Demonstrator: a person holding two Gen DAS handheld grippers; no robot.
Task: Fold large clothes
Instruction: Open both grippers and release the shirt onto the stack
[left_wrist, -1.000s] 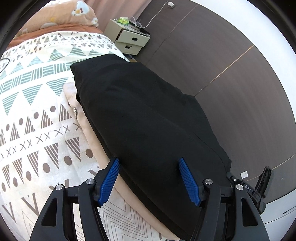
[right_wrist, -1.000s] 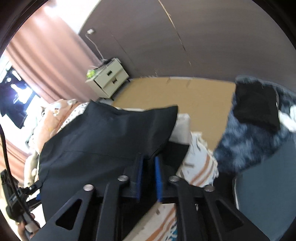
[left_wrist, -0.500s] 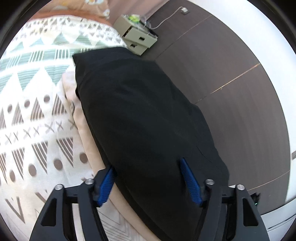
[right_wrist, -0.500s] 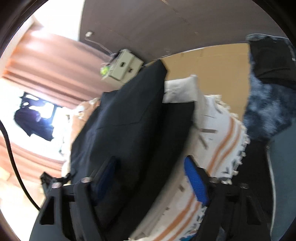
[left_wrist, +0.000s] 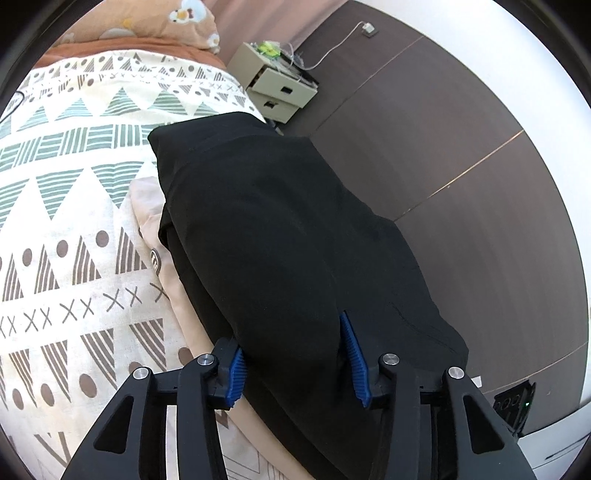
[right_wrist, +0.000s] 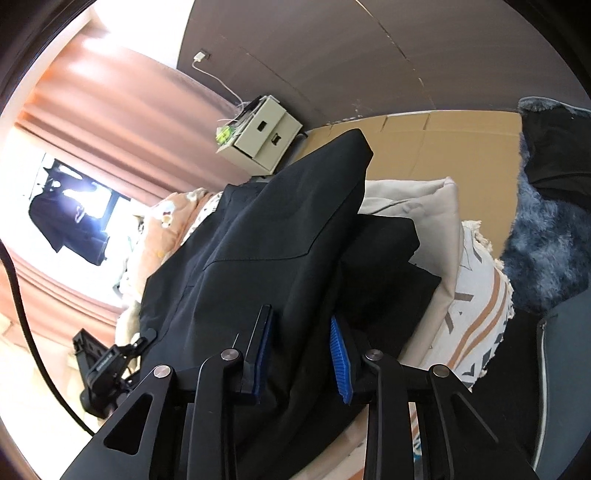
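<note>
Black garment (left_wrist: 280, 236), folded long, lies along the bed's (left_wrist: 74, 229) edge nearest the dark wall (left_wrist: 461, 177), over a beige garment (left_wrist: 147, 206) that peeks out on the bed side of it. I have my left gripper (left_wrist: 291, 358) at its near end; the jaws have just been closing and a bunched fold sits between the blue pads, though I cannot tell if they truly pinch it. My right gripper (right_wrist: 301, 354) straddles another fold of the same cloth, jaws narrow and just been closing too, the cloth pressed between them. Beyond the garment's far end stands a cream nightstand (left_wrist: 280, 88) against the wall, a white cable above it. Right of the garment from the right wrist view sit a fringed cushion (right_wrist: 480, 295) and a fluffy blue throw (right_wrist: 546, 236). Open patterned bedspread lies to the garment's other side.
</note>
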